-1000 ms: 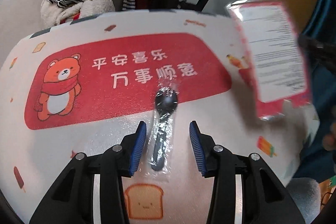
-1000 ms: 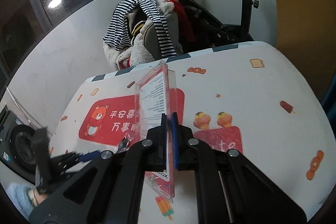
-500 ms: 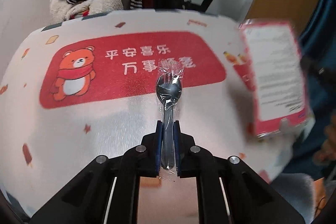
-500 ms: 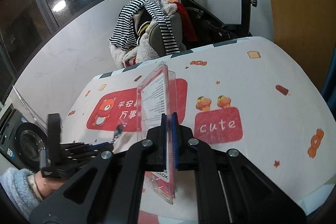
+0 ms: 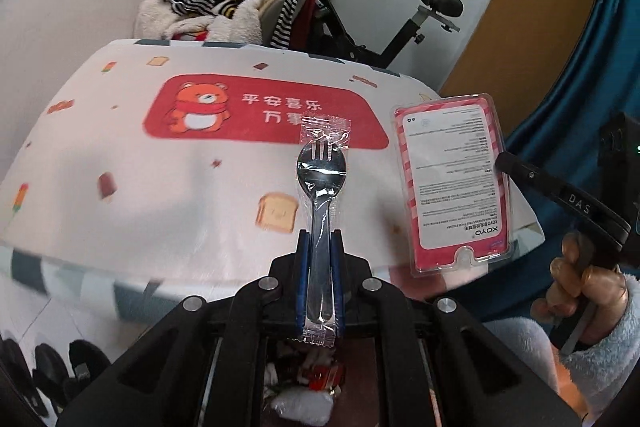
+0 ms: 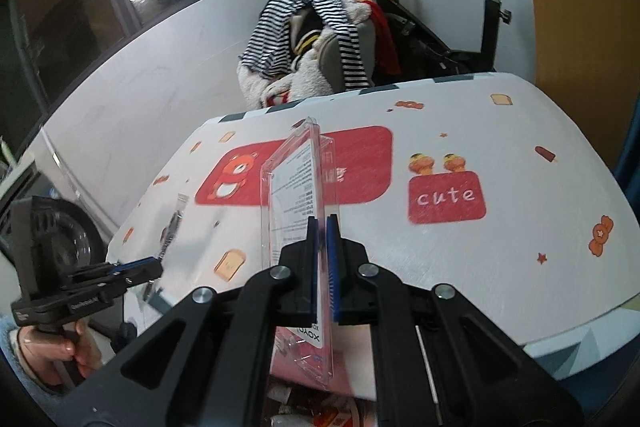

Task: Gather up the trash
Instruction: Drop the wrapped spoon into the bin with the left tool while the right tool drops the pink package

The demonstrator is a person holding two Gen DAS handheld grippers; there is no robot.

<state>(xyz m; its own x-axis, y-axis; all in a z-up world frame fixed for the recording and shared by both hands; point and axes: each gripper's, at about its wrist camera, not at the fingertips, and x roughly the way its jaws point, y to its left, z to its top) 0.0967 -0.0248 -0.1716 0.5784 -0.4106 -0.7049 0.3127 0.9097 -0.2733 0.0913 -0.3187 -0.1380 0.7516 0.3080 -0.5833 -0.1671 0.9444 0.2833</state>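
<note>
My left gripper [image 5: 319, 247] is shut on a plastic-wrapped black spork [image 5: 321, 179] and holds it in the air in front of the table's near edge. It shows small at the left of the right wrist view [image 6: 170, 231]. My right gripper [image 6: 322, 227] is shut on a clear red-and-white phone case package [image 6: 294, 195], held upright on edge. The package also shows at the right of the left wrist view [image 5: 454, 183]. A bin with crumpled trash [image 5: 308, 383] lies right below both grippers.
The table [image 5: 120, 155] has a white cloth with a red bear panel [image 5: 256, 111] and a "cute" patch [image 6: 446, 197]. Behind it stand a chair heaped with clothes [image 5: 232, 7] and an exercise bike [image 5: 384, 23]. A blue curtain [image 5: 592, 75] hangs at the right.
My left gripper closed on the wrapped spork, lifted it off the table and drew back past the near edge. My right gripper also drew back with the package over the bin.
</note>
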